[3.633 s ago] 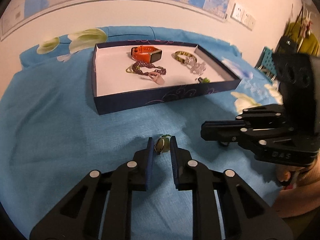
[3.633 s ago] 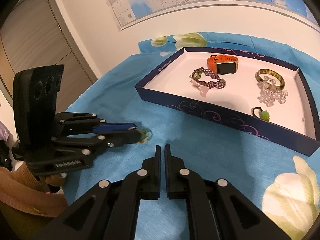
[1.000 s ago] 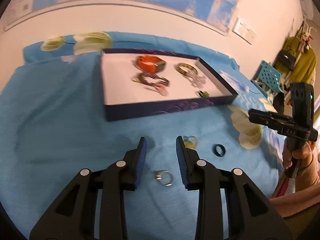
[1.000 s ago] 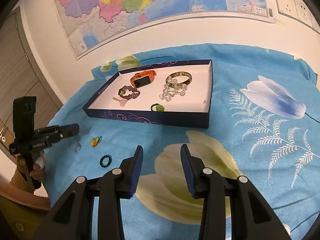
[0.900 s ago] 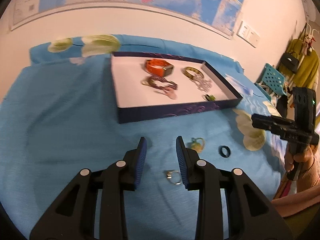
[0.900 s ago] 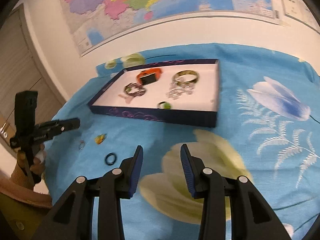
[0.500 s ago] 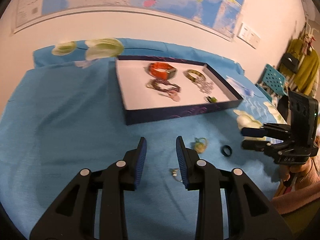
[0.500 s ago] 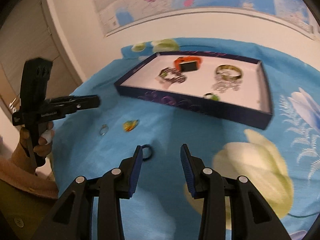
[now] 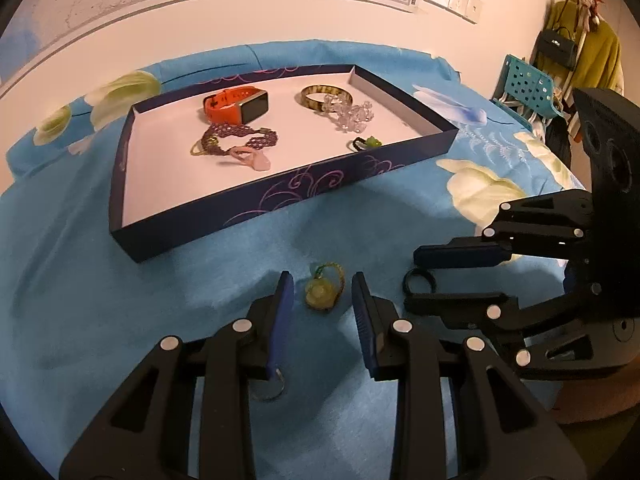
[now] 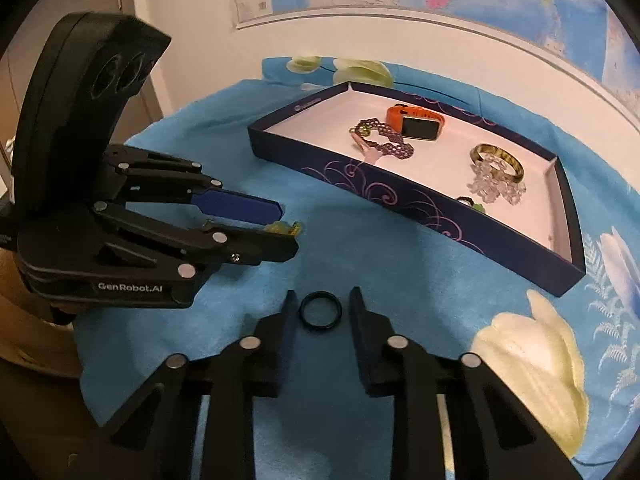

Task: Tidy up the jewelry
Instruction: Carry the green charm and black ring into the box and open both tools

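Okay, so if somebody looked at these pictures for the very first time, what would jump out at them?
Probably the two black grippers low over the blue flowered cloth, both open: the left gripper straddles a yellow-green charm, and the right gripper straddles a black ring. Behind them, the dark blue tray stands out, its orange watch brightest among the jewelry.

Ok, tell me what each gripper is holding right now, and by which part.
Nothing. The left gripper stands open around the yellow-green pendant; the right gripper is open around the black ring.
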Motion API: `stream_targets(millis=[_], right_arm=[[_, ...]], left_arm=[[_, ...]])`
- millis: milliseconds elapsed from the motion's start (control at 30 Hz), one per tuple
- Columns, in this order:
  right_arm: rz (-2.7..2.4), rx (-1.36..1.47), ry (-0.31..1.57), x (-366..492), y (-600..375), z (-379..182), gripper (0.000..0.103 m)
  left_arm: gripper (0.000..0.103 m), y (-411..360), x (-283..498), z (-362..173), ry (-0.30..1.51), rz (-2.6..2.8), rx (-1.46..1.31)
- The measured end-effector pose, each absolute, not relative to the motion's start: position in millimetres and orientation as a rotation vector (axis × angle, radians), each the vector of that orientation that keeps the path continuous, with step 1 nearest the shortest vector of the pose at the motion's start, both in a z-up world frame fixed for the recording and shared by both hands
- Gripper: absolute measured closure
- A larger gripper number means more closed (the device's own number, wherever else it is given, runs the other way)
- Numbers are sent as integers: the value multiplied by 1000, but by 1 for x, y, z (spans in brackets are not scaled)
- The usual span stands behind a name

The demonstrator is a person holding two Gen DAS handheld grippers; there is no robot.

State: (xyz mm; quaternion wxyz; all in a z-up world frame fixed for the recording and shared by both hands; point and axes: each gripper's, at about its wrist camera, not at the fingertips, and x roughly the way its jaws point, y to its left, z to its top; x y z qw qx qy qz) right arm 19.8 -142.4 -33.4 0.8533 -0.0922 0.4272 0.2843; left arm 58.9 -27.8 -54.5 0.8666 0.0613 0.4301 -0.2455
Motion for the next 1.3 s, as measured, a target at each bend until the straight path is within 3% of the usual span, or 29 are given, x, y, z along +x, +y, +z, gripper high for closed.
stream_targets(millis=[167, 867, 1300], right_arm=[[613, -132, 908, 26, -153, -32, 83], [537, -10, 784, 74, -203, 11, 83], [480, -11, 817, 134, -203, -2, 83]], left_arm=[[86, -26, 64, -54, 902, -506, 113], [87, -15, 90, -8, 776, -511, 39], [87, -22, 142, -13, 801, -445, 35]])
